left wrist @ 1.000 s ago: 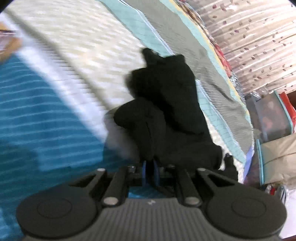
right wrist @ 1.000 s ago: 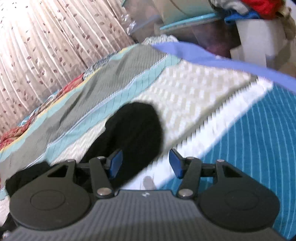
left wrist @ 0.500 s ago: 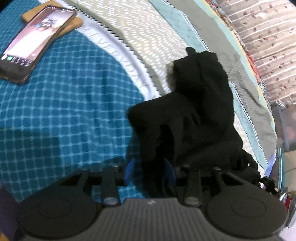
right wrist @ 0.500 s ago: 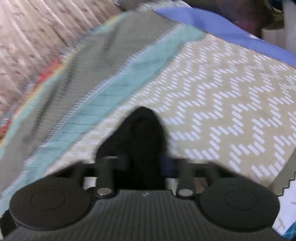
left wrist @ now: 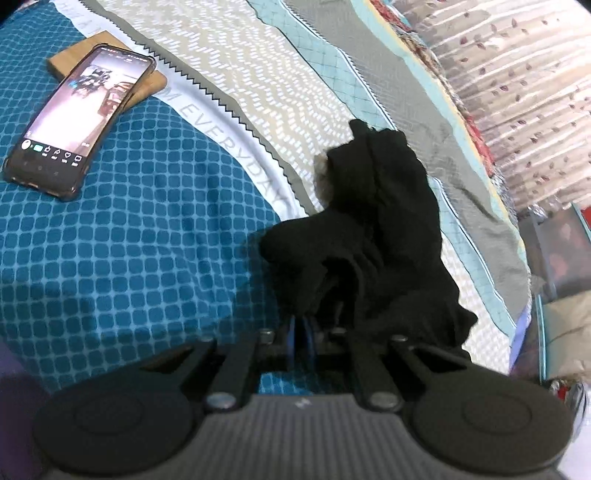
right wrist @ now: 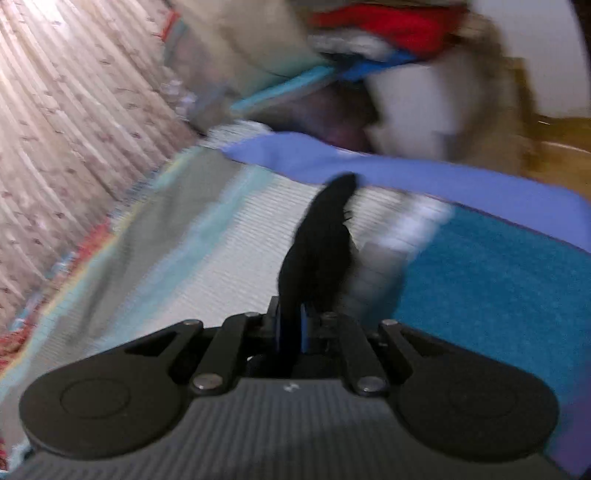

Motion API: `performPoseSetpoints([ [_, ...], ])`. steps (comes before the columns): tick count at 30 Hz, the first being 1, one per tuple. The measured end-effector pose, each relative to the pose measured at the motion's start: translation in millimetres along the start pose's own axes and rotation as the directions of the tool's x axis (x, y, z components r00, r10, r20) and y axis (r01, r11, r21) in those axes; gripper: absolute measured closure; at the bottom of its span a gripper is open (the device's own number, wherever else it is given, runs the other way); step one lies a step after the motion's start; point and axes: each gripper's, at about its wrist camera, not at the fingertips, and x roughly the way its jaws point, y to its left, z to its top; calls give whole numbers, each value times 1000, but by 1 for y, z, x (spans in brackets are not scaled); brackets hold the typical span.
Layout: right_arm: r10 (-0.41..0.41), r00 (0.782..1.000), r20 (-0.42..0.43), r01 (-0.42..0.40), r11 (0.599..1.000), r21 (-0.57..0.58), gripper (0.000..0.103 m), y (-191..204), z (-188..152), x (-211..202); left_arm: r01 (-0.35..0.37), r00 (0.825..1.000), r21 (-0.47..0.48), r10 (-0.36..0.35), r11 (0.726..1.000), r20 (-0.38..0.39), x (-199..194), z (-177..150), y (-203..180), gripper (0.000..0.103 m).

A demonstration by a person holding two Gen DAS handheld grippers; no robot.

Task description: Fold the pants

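The left gripper (left wrist: 301, 338) sits at the bottom centre of its view with its blue pads pressed together, a dark edge of the black pants (left wrist: 373, 229) pinched between them. From that pinch the pants rise in a crumpled heap through the middle of the frame, bunched and folded over on themselves, reaching up toward the upper right. They rest on a patchwork bedspread (left wrist: 147, 258): a teal grid panel fills the left half, a white band with printed lettering and a beige zigzag panel run diagonally above it, and grey and pale turquoise strips lie beyond. In the upper left a phone (left wrist: 77, 122) with its screen lit lies on top of a small wooden board (left wrist: 155, 79). A leaf-patterned curtain (left wrist: 517, 74) fills the upper right corner.

The right gripper (right wrist: 291, 328) is likewise closed tight at the bottom centre of its own view, which is heavily blurred. A narrow black strip of the pants (right wrist: 325, 240) stands up out of its pads and tapers toward the centre of the frame. Behind it lie the same bedspread panels, teal at the right, beige and grey to the left, edged by a blue sheet (right wrist: 406, 173). Piled clutter with something red (right wrist: 388, 26) sits at the top, too smeared to make out.
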Motion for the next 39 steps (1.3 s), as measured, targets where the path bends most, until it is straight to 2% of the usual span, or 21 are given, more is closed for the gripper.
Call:
performPoseSetpoints([
  [3,-74,995,-63,79,993,86,85,-38,-18,-6,-2,1000,23,2,1000,-5,-2,-7,-1,98],
  [5,-157,985,-77,167,974,155,60,-57,-28,-10,-8,1000,23,9,1000,-17,-2,-9,2,97],
  [6,-210,976,-49,216,954,208,47,-63,-31,-15,-14,1000,23,14,1000,-16,-4,-11,5,97],
  [8,-244,969,32,223,924,310,47,-73,-31,-28,-11,1000,20,11,1000,5,-17,-15,9,96],
  [9,-253,966,57,223,923,314,47,-69,-27,-29,2,1000,20,-3,1000,19,-24,-14,12,95],
  [11,-252,962,101,223,945,240,47,-51,-17,-29,24,997,24,-26,999,68,-41,-11,19,91],
  [15,-107,984,142,104,994,28,47,7,-1,-20,-28,988,67,17,997,152,-52,5,19,81],
  [17,13,996,89,-4,995,-99,47,48,-1,-13,-36,988,112,19,993,150,-42,16,14,76],
  [19,143,989,-21,-144,964,-225,47,99,-8,2,-55,989,151,33,987,146,-22,28,6,69],
  [20,207,974,-91,-224,934,-278,47,126,-14,12,-61,989,161,38,985,141,-13,34,2,69],
  [22,324,918,-229,-387,856,-343,46,179,-30,32,-50,990,187,24,981,137,5,48,-12,64],
  [23,362,885,-292,-452,816,-360,46,207,-38,49,-50,990,207,20,977,143,14,57,-20,51],
  [24,382,863,-330,-490,790,-368,46,229,-44,65,-59,987,227,24,972,156,21,64,-31,42],
  [26,410,822,-396,-552,745,-375,46,269,-59,98,-79,982,269,29,960,185,39,84,-52,10],
  [27,400,810,-428,-563,733,-382,46,289,-67,120,-85,980,289,29,953,195,49,93,-63,5],
  [28,382,809,-446,-561,728,-394,46,304,-75,133,-96,979,307,35,947,199,60,101,-72,0],
  [31,364,792,-489,-575,714,-400,46,350,-90,168,-138,975,355,64,925,211,98,120,-100,3],
  [34,358,783,-508,-579,717,-389,46,398,-89,202,-135,984,414,72,900,166,126,120,-108,89],
  [36,353,788,-504,-582,693,-425,46,434,-91,206,-95,984,446,18,890,175,116,103,-106,90],
  [37,349,786,-510,-591,666,-455,46,456,-89,212,-85,979,488,-17,869,201,103,89,-103,90],
  [39,334,754,-565,-637,583,-504,45,512,-100,220,-71,972,541,-63,838,226,75,65,-99,90],
])
